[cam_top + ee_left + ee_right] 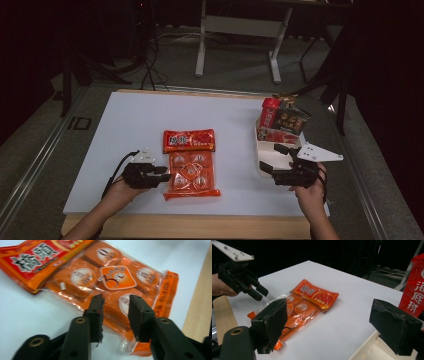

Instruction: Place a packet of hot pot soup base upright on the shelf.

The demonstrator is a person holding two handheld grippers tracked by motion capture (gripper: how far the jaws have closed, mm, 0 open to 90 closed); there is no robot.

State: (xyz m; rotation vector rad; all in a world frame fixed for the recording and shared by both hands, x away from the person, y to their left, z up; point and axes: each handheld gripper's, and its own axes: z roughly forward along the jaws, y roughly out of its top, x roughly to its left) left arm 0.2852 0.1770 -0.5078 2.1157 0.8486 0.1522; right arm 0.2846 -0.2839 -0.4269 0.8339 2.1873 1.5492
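A white table [130, 125] is seen from above, with a white tray [261, 152] at its right edge holding red and dark snack packets [281, 120]. Near the front, left of centre, an orange multipack of small wrapped portions [191, 172] lies flat, its far end partly overlapped by a smaller red packet [189, 140].

The left gripper [162, 175] is held just beside the multipack's left edge, jaws parted narrowly and nothing clamped — in the left gripper view the pack lies beyond the tips. The right gripper [272, 159] is held over the tray's near end, jaws wide and empty.

The likely trouble lies in the wrapper: the clear film is slack and glossy, so a pinch at the edge could slip off, or the red packet could be dragged along by the lift.

A large "5" is read on the multipack's central badge; white Chinese characters are printed on both red packets, too blurred to be made out.
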